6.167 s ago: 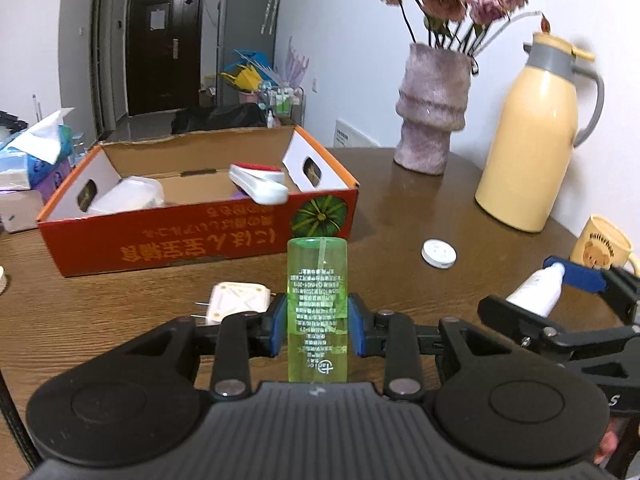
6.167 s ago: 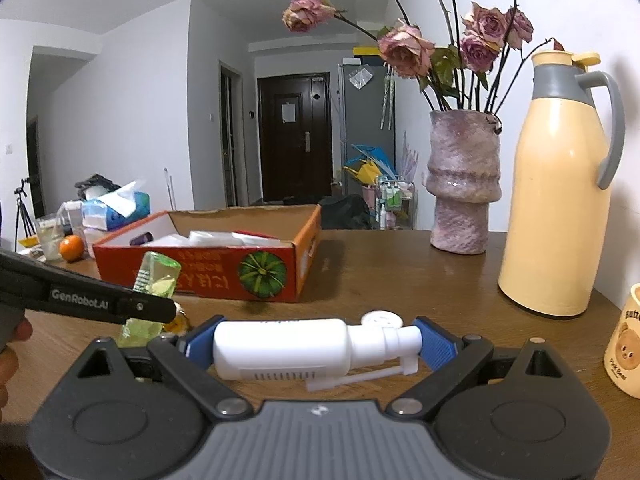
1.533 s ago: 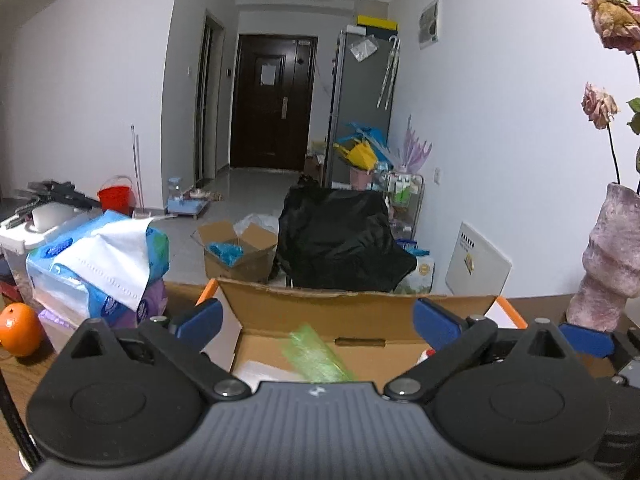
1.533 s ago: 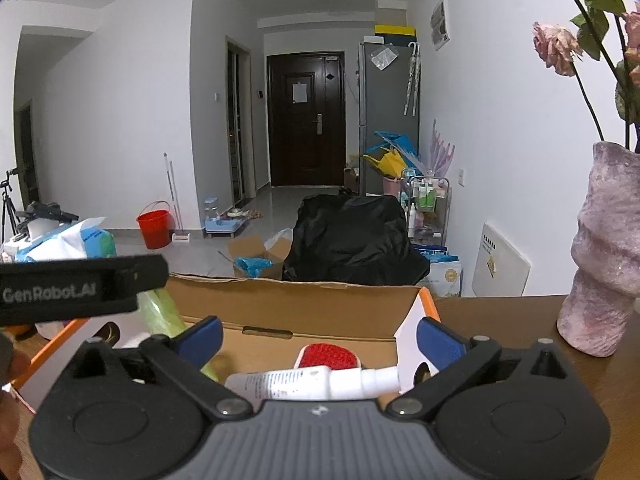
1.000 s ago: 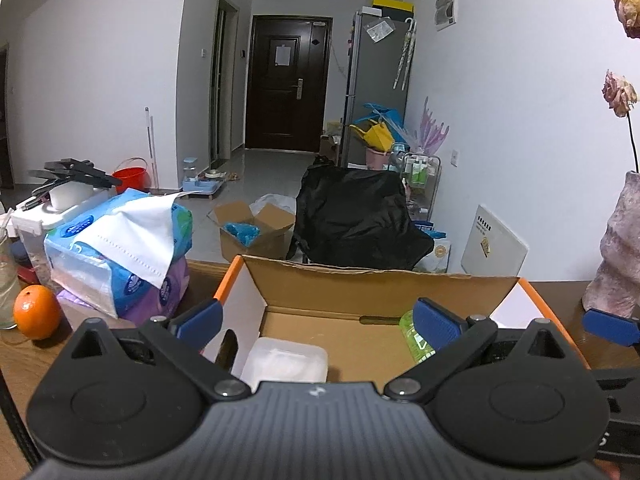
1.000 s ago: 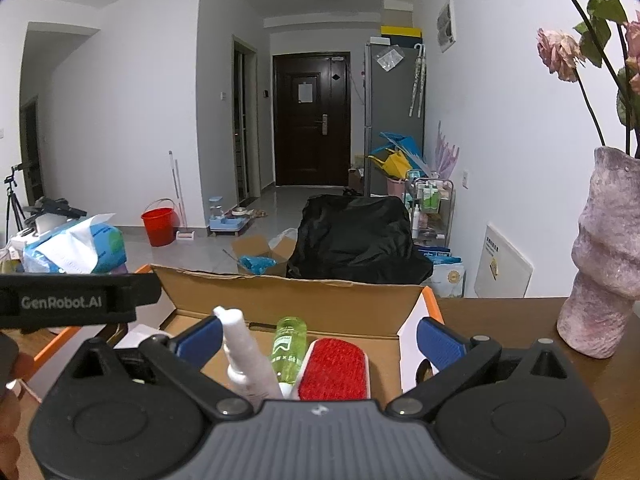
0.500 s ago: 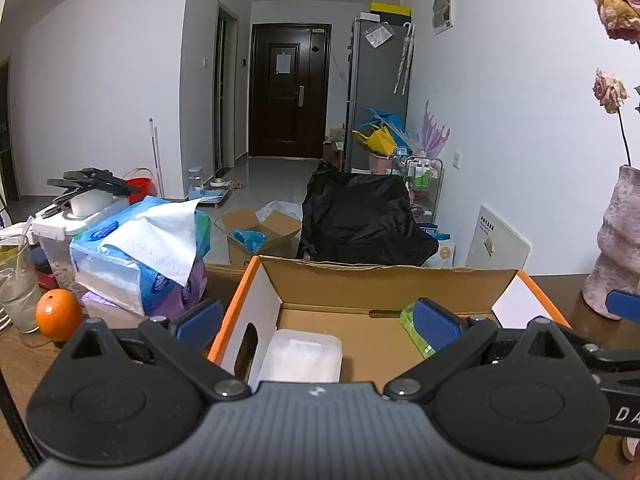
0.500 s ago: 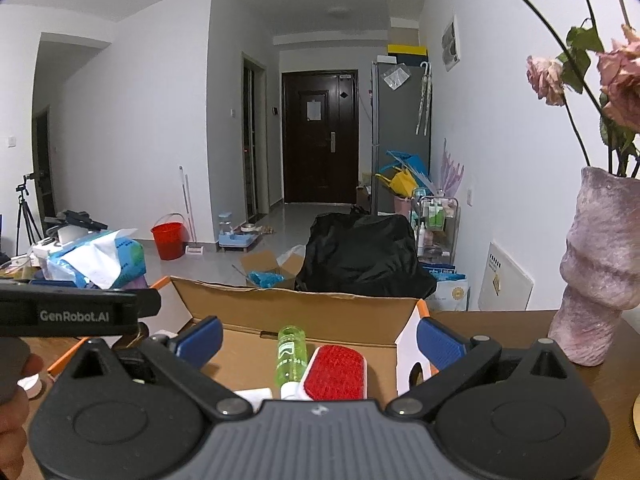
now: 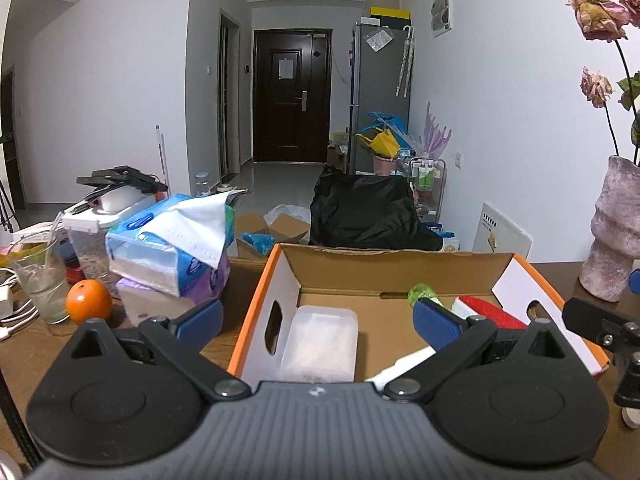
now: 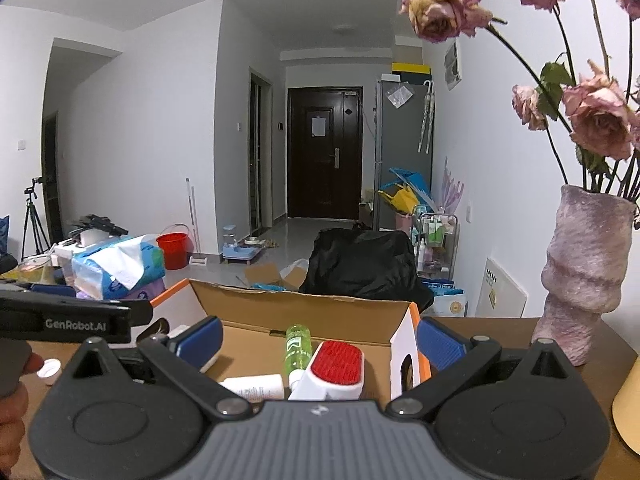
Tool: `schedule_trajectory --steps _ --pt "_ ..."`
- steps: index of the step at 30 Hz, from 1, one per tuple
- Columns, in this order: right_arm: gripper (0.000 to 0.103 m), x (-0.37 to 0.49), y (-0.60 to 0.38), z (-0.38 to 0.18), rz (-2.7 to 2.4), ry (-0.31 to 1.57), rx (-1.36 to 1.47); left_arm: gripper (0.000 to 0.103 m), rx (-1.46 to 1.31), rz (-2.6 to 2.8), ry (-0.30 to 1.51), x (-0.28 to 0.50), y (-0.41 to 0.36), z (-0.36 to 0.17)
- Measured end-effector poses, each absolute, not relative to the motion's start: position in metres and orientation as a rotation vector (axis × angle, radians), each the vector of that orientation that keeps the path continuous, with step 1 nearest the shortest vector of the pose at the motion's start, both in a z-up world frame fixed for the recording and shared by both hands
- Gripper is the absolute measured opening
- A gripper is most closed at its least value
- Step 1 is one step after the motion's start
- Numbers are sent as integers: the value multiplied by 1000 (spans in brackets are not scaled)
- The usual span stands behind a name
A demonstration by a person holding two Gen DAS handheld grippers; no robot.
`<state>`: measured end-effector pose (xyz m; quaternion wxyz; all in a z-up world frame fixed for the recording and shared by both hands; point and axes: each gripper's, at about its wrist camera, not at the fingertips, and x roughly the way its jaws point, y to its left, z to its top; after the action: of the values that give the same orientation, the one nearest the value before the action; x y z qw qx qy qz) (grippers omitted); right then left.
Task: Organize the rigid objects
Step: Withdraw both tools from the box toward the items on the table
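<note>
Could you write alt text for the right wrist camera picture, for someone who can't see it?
An open, empty right gripper hangs over an orange cardboard box on a wooden table. In the box lie a green bottle, a white bottle and a white brush with a red pad. A purple vase of dried roses stands to the right.

Green spray bottle (image 9: 421, 291): only its far end shows, rest behind left gripper's right finger pad (image 9: 436, 326). White bottle (image 10: 253, 387): near end hidden under right gripper body. Vase (image 9: 616, 232) cut by frame edge. Bottle label print too small to read.
</note>
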<state>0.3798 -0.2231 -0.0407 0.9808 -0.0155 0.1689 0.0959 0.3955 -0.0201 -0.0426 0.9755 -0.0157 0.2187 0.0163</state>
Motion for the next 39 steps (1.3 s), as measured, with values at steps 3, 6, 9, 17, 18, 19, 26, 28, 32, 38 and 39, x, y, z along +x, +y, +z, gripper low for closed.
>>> schedule_trajectory --steps 3,6,9,17,18,19,26,28,32,38,39 --pt "103 368 -223 -41 194 336 -38 103 -36 39 435 385 -16 -43" --pt "103 356 -222 -43 200 339 -45 103 -38 39 436 376 -13 -44" --pt "103 345 -219 -44 208 343 -55 103 -33 42 443 368 -12 -46" --pt "103 319 -213 -49 220 353 -68 103 -42 44 455 343 -3 -51" --pt "103 316 -213 -50 221 355 -68 103 -43 45 457 340 -2 -52" --pt "103 314 -212 -50 221 358 -68 103 -43 46 460 337 -1 -53" --pt "103 293 -210 -58 228 382 -61 103 -41 46 470 314 4 -57" --pt "103 288 -209 -60 230 387 -57 103 -39 44 471 307 6 -58" --pt "103 277 -208 -64 224 395 -47 103 -30 37 473 294 7 -59" --pt "103 263 -204 -71 213 413 -26 103 -26 32 477 276 11 -61" --pt "103 260 -203 -72 202 409 -28 103 -26 31 478 273 12 -61"
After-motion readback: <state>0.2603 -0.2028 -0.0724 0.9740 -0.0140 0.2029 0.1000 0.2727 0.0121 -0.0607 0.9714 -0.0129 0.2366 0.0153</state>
